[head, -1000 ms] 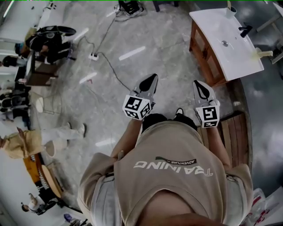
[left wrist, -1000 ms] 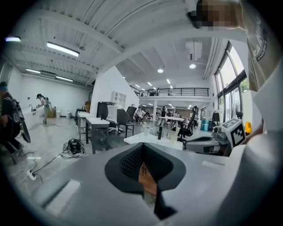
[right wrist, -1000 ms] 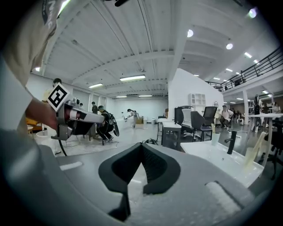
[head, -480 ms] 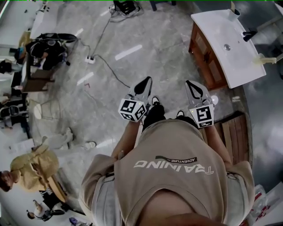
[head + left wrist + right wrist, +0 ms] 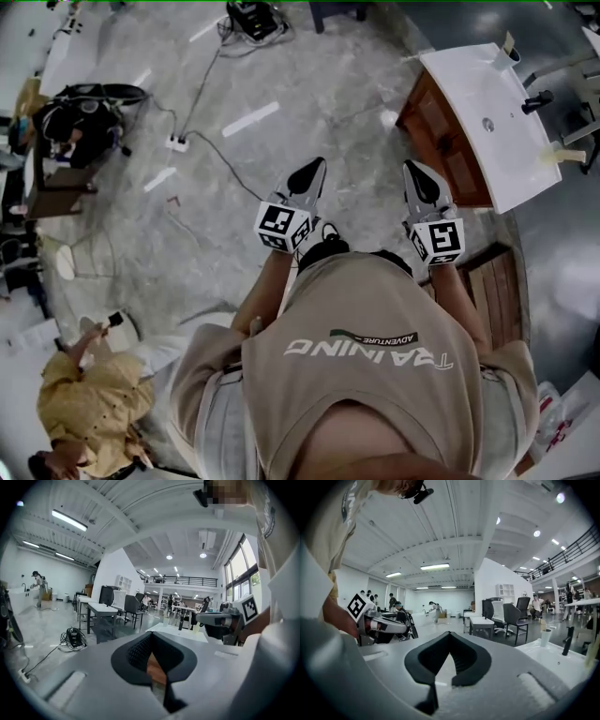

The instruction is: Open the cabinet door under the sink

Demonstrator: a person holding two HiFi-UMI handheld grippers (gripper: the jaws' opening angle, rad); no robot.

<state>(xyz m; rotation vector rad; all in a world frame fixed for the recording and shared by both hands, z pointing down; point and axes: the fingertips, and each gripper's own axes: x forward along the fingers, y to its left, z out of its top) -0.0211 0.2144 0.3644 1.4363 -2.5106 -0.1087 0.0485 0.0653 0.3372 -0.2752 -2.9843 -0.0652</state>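
The person stands on the bare concrete floor (image 5: 337, 94) with both tools held out in front at waist height, pointing ahead. This looks like a carrying posture for the approach, not a reach. The left gripper (image 5: 318, 166) is clenched with nothing in it: in its own view the left gripper (image 5: 151, 634) has its tips meeting, and only a sliver of brown wood shows through the gap behind them. The right gripper (image 5: 413, 167) is likewise closed and empty, and its own view shows pale floor behind the joined tips of the right gripper (image 5: 449, 634).

The sink (image 5: 487, 89) is a white basin top on a wooden vanity, ahead and to the person's right, well apart from both tools. The cabinet door (image 5: 439, 129) is on the brown front below the sink's near edge, and it appears closed. A handle cannot be made out. A faucet (image 5: 536, 99) sits at the sink's far edge and a cup (image 5: 507, 49) at one corner. Judging by this, the task has not yet begun, and the right tool is the nearer one to the door.
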